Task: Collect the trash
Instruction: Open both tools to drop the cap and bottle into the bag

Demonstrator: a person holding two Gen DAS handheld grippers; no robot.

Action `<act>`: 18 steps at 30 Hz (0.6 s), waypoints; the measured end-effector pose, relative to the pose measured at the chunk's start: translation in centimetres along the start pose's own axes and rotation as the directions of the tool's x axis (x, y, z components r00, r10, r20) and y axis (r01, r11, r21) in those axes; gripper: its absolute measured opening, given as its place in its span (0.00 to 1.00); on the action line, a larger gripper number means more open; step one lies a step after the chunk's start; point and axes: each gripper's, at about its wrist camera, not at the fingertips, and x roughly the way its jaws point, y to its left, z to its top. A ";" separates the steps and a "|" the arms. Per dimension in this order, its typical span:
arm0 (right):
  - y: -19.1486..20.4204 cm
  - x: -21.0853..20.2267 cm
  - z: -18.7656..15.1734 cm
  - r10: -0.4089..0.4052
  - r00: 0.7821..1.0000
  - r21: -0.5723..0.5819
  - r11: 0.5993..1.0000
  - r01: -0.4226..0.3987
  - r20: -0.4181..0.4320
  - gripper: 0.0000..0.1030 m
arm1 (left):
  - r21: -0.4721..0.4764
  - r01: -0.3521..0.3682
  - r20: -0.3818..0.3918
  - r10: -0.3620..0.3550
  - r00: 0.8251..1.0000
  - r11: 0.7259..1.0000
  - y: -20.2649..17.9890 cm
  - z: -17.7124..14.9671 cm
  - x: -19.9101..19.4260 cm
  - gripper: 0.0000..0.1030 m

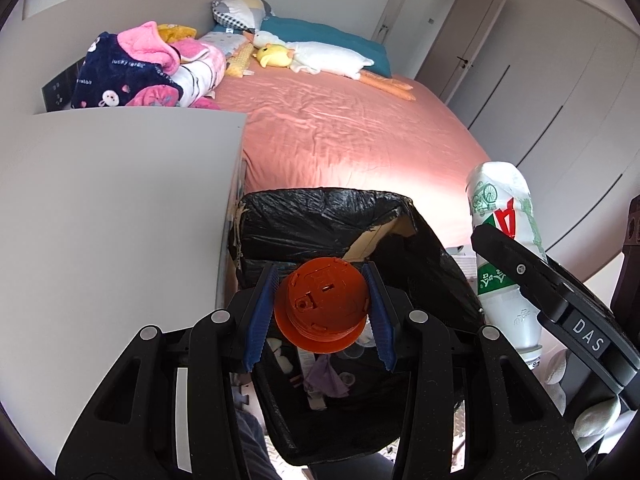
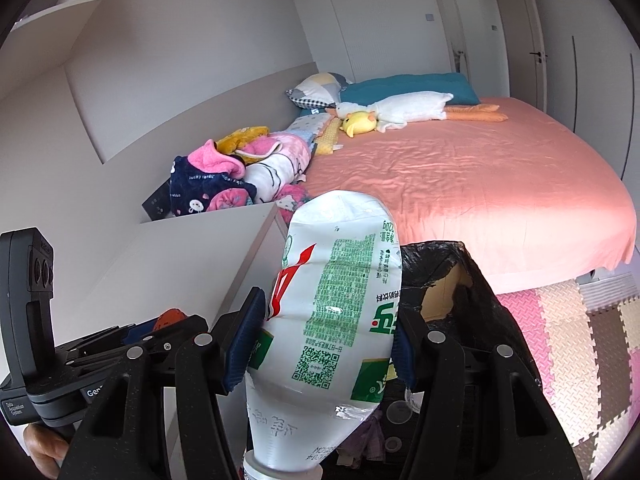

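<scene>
My left gripper (image 1: 320, 312) is shut on an orange plastic lid (image 1: 320, 304) and holds it over the open trash bin (image 1: 316, 216), a box lined with a black bag. Bits of trash lie in the bin. My right gripper (image 2: 324, 340) is shut on a white plastic bottle with green print (image 2: 332, 320), held neck down beside the bin (image 2: 472, 280). The bottle and right gripper also show in the left wrist view (image 1: 504, 256) at the right. The left gripper (image 2: 120, 340) shows in the right wrist view at lower left.
A grey bedside cabinet (image 1: 120, 200) stands left of the bin. Behind it is a bed with a pink sheet (image 1: 340, 128), blankets, pillows and plush toys. Foam floor mats (image 2: 568, 340) lie at the right. Wardrobe doors (image 1: 560, 80) line the right wall.
</scene>
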 end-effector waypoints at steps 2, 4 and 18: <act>-0.6 -0.1 0.1 -0.010 1.000 0.010 1.000 0.010 0.001 0.57 | 0.009 0.006 -0.005 -0.006 1.000 1.000 -0.4 0.1 0.3 0.42; -1.2 -0.1 0.1 -0.019 1.000 0.022 1.000 0.019 0.002 0.57 | 0.015 0.015 -0.011 -0.015 1.000 1.000 -0.7 0.3 0.6 0.42; -3.2 0.1 0.6 -0.065 0.998 0.053 0.996 0.065 0.004 0.57 | 0.044 0.087 -0.049 -0.085 0.995 0.995 -2.8 1.0 2.5 0.42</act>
